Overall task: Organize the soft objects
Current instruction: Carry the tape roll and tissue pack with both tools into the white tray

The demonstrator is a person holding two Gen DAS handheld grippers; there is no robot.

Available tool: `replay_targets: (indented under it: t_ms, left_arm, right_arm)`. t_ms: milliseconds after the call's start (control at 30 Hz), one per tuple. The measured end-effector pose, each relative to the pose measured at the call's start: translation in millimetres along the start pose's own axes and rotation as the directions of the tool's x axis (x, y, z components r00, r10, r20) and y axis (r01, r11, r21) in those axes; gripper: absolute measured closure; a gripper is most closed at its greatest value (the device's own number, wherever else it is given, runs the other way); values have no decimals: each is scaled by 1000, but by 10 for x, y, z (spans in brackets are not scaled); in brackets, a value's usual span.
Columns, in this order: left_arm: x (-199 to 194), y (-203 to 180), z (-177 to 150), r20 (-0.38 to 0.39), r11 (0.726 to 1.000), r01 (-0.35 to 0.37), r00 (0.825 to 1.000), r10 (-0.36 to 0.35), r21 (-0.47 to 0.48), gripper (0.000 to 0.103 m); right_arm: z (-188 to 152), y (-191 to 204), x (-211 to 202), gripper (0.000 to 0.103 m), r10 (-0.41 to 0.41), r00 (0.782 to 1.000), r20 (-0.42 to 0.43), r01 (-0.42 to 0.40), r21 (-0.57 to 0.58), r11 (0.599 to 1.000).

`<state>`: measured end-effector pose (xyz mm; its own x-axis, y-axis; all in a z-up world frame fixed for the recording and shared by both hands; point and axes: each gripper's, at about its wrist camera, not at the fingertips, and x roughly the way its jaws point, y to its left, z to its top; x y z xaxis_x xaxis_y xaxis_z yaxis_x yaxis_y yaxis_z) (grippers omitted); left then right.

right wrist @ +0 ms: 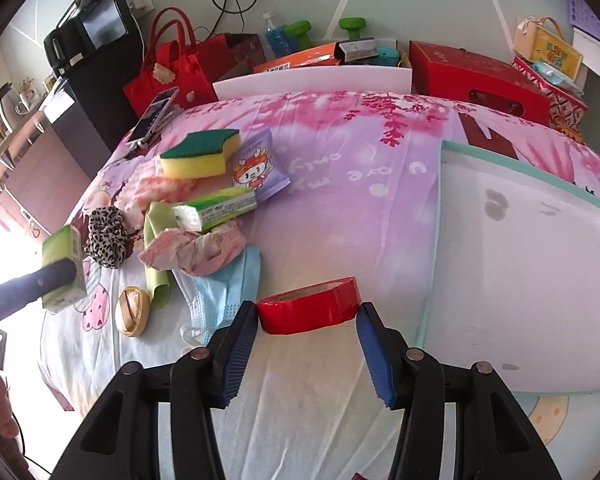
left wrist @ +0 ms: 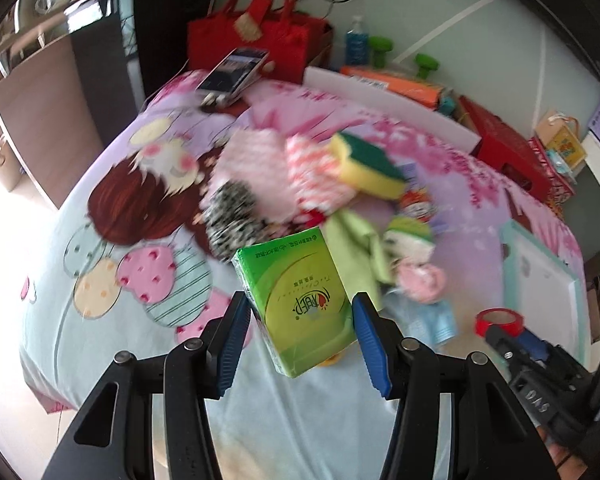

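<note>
1. The step in hand looks like a double pick-up: the left gripper (left wrist: 298, 312) has its jaws closed on a green tissue pack (left wrist: 296, 300), held clear of the bed (right wrist: 340, 168), and the right gripper (right wrist: 307, 322) has its jaws closed on a red tape roll (right wrist: 308, 305) low over the sheet.
2. The likely goal is the white tray (right wrist: 520, 264) with the teal rim, lying empty on the bed's right side, well apart from the pile.
3. The next move probably calls for carrying each item across to the tray, lowering it, then parting the jaws.
4. Counted in the pile left of the tray: one sponge (right wrist: 198, 154), a second tissue pack (right wrist: 216, 208), one leopard scrunchie (right wrist: 106, 236), one blue mask (right wrist: 228, 284), one green cloth (right wrist: 158, 240), one pink cloth (right wrist: 192, 250).
</note>
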<state>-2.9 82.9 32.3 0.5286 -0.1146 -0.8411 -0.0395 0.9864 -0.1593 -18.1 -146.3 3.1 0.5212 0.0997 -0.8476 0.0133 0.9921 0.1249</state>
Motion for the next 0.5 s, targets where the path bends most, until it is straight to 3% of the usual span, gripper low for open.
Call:
replay_targets:
  t_ms: [267, 500]
  left_arm:
    - [-141, -600, 151, 27, 994, 44, 999, -47, 105, 49]
    - [-65, -1435, 136, -12, 959, 136, 991, -137, 247, 49]
  right_arm:
    - [97, -113, -366, 49, -66, 992, 104, 66, 0, 998]
    - [102, -595, -663, 49, -232, 958, 170, 212, 126, 969]
